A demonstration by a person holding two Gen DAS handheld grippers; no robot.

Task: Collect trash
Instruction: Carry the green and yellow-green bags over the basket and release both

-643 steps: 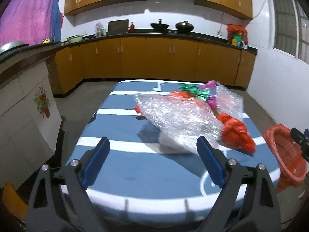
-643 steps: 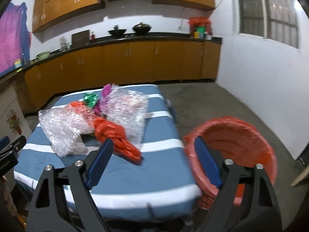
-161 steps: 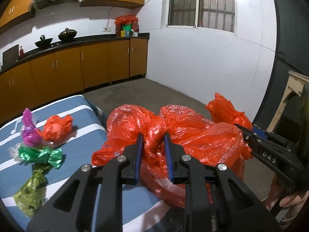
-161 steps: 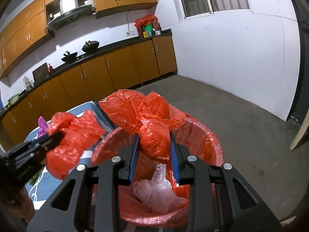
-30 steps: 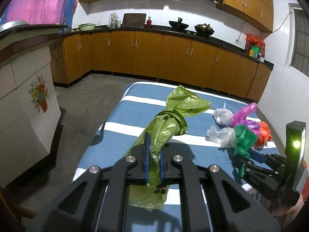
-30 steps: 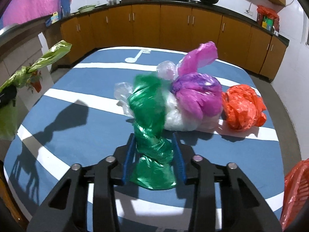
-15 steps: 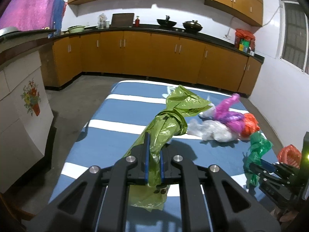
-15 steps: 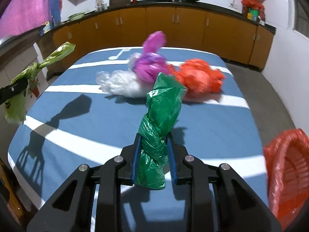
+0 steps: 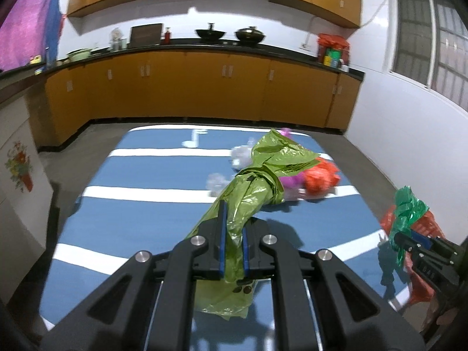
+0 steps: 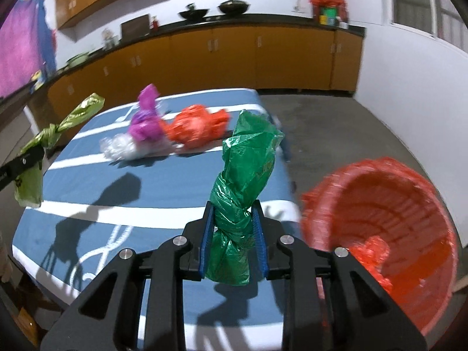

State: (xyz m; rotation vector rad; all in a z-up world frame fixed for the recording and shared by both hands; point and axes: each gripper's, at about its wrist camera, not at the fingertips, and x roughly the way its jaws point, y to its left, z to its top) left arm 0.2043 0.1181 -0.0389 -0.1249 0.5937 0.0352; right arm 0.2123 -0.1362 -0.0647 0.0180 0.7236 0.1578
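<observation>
My left gripper point(image 9: 232, 234) is shut on a knotted olive-green plastic bag point(image 9: 263, 181), held above the blue striped table point(image 9: 140, 175). My right gripper point(image 10: 232, 234) is shut on a dark green plastic bag point(image 10: 242, 181), held near the table's right edge beside the red-lined trash basket point(image 10: 389, 222). The dark green bag point(image 9: 406, 216) and the basket point(image 9: 421, 228) also show at the right of the left wrist view. On the table lie a purple bag point(image 10: 146, 120), an orange bag point(image 10: 196, 128) and a clear bag point(image 10: 122, 146).
Orange kitchen cabinets point(image 9: 204, 93) under a dark counter line the far wall. A white wall point(image 10: 409, 87) and bare concrete floor point(image 10: 336, 128) lie to the right of the table. A tiled cabinet point(image 9: 20, 175) stands at the left.
Both grippers have swung to the right with their bags. The right gripper with the dark green bag is now close beside the red basket, which fills more of its view.
</observation>
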